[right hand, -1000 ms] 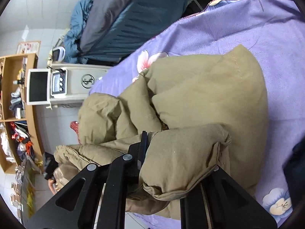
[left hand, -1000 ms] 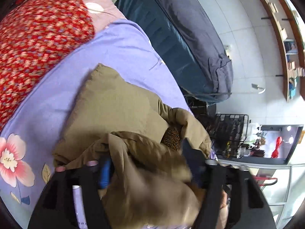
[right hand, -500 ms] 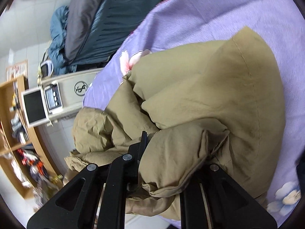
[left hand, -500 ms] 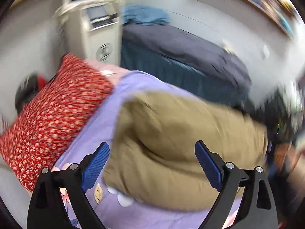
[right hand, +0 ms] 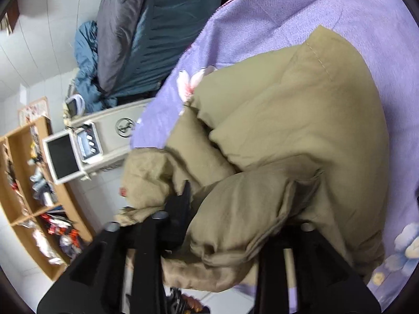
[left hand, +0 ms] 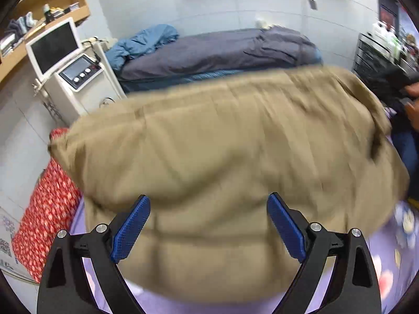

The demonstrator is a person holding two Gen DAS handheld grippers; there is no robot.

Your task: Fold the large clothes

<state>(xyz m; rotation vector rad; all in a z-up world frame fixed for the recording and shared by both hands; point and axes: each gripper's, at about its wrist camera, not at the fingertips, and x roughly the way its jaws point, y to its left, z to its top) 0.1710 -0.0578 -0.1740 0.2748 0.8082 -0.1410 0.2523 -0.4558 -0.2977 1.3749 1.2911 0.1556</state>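
Note:
A bulky tan padded jacket lies in a folded heap on the purple floral bedsheet. In the left wrist view my left gripper is open, its blue pads wide apart, just in front of the jacket and holding nothing. In the right wrist view the jacket fills the middle. My right gripper is shut on a thick fold of the jacket's near edge, with fabric bunched between and over its black fingers.
A red patterned pillow lies at the bed's left end. A white machine with a screen stands beside it. A second bed with dark bedding runs behind. Wooden shelves line the wall. A person's hand shows at right.
My left gripper let go of the jacket fold, opened wide and pulled back, swinging to face the jacket's side. My right gripper kept its hold and shifted slightly.

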